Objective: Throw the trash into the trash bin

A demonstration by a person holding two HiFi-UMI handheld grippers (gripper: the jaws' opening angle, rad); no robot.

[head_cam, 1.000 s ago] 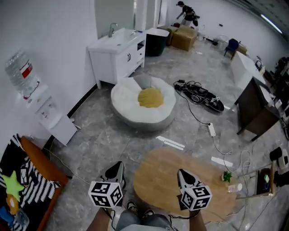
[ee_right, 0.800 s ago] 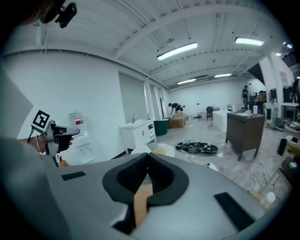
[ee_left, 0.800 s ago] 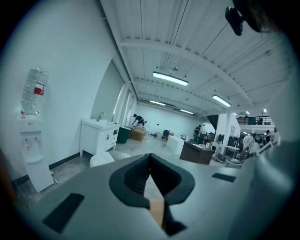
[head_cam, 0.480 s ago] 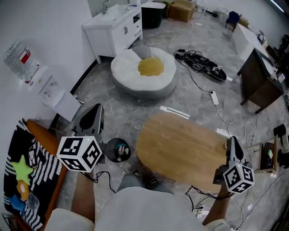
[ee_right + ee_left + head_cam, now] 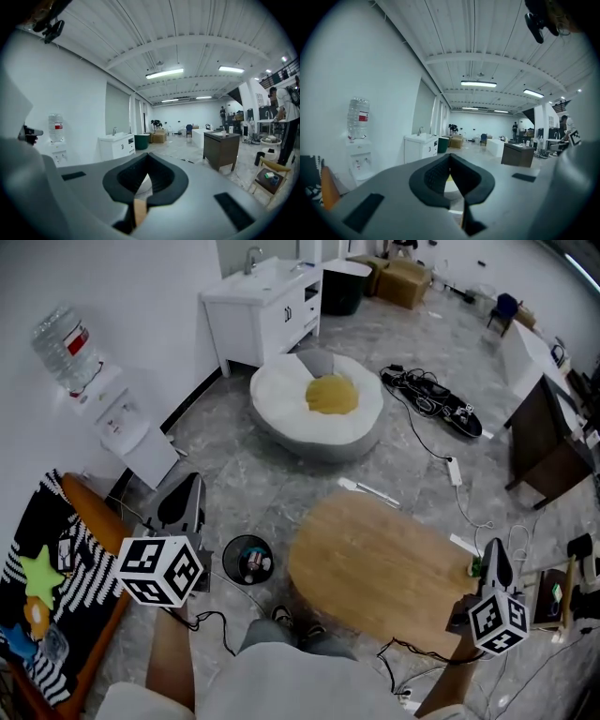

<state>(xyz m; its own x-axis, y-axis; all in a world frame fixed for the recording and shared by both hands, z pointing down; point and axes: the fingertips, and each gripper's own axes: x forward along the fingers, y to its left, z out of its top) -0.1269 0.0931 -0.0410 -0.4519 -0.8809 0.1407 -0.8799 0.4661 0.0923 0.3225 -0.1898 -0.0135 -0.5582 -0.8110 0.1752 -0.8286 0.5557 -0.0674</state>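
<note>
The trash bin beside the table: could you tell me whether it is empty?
Not empty: the trash bin has small colourful items lying inside it.

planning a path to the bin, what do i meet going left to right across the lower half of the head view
striped chair → left gripper → trash bin → wooden table → right gripper

The right gripper (image 5: 147, 158) is pointing across the room, its jaws closing on nothing, tips touching, facing a white sink cabinet (image 5: 116, 145) and a dark brown desk (image 5: 221, 149)
</note>
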